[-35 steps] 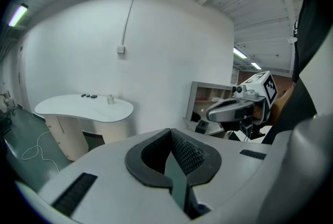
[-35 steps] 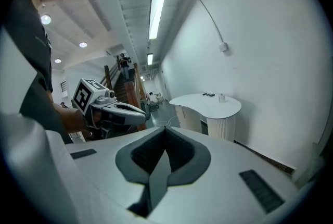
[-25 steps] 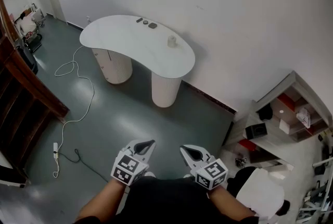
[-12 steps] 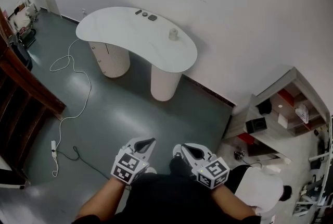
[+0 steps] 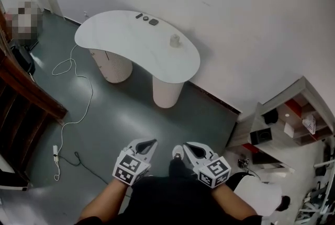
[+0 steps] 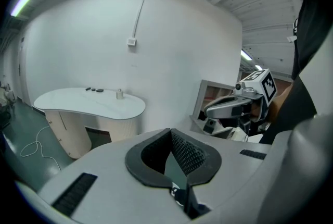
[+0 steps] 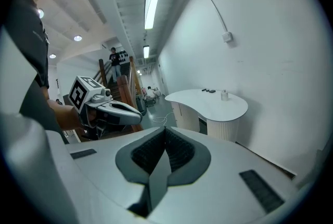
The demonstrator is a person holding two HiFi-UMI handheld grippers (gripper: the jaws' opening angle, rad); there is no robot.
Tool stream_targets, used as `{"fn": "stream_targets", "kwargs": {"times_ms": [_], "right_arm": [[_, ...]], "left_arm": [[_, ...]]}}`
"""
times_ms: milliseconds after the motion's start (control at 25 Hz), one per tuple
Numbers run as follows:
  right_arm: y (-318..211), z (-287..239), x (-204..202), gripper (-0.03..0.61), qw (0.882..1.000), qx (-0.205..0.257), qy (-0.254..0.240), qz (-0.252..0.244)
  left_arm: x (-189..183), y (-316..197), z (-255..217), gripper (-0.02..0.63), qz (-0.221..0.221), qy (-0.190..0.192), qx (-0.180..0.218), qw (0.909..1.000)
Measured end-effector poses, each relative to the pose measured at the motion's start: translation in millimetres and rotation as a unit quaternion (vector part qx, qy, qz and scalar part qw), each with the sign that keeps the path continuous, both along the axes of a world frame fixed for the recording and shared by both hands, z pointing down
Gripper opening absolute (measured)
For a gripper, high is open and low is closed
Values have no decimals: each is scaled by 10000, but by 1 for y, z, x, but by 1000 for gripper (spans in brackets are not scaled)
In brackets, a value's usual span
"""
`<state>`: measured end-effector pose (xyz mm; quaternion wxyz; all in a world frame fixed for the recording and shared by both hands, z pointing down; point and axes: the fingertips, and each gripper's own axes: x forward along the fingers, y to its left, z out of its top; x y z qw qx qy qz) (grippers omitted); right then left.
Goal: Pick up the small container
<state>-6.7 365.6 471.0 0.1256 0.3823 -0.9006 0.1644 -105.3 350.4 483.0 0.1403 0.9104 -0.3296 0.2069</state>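
The small container (image 5: 174,40) is a pale little jar standing on the white kidney-shaped table (image 5: 120,41) near the wall, across the room. It also shows small in the left gripper view as the container (image 6: 119,94) and in the right gripper view as the container (image 7: 225,95). My left gripper (image 5: 148,144) and right gripper (image 5: 189,149) are held close to my body at the bottom of the head view, far from the table. Both are shut with nothing between the jaws.
Three small dark items (image 5: 146,19) lie at the table's far end. A white cable (image 5: 73,93) trails over the grey floor to a power strip (image 5: 55,149). A wooden stair rail (image 5: 26,88) stands at the left, a low shelf unit (image 5: 285,124) at the right.
The head view has shifted slightly, so the table sits a little lower and more to the right. The grippers stay close to the body, both shut as before.
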Motion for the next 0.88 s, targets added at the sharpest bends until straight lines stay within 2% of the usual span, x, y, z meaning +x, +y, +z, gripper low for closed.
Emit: {"fn": "stream_targets", "kwargs": {"times_ms": [400,880], "right_arm": [[-114,-10,63,-5,9997,57,-202,-98],[-196,-2,127,-5,9989,-51,-396,-252]], "left_arm": [[59,-117,-18,15,-253,54,54,9997],[122,-190,-16,15,-414,-182,34,9990]]}}
